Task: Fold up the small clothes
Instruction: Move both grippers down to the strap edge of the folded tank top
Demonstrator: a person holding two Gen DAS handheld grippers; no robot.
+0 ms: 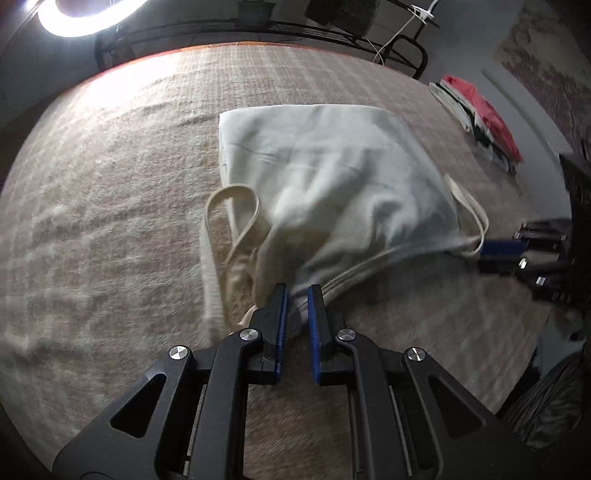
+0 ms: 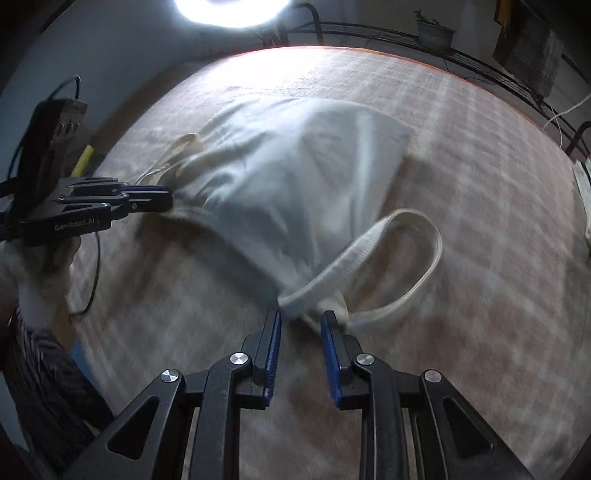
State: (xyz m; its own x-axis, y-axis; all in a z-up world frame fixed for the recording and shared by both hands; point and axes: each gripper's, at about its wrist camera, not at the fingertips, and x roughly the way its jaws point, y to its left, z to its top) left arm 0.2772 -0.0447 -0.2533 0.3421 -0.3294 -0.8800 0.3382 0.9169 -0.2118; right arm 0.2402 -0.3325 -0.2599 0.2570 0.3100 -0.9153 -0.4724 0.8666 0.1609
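Note:
A cream sleeveless top [image 1: 325, 173] lies on the beige blanket, its far end flat and its near end lifted. My left gripper [image 1: 297, 291] is shut on the top's near corner beside a strap loop [image 1: 229, 221]. My right gripper [image 2: 301, 317] is shut on the other corner, where a wide strap loop [image 2: 413, 254] hangs free. The top [image 2: 280, 173] stretches between both grippers. The left gripper [image 2: 162, 197] shows at the left of the right wrist view; the right gripper [image 1: 498, 247] shows at the right of the left wrist view.
A beige checked blanket [image 1: 110, 221] covers the table. A pile of red and white clothes [image 1: 484, 118] sits at the far right. A ring light [image 2: 232, 11] glares beyond the far edge. A black metal rack [image 1: 295, 29] runs behind the table.

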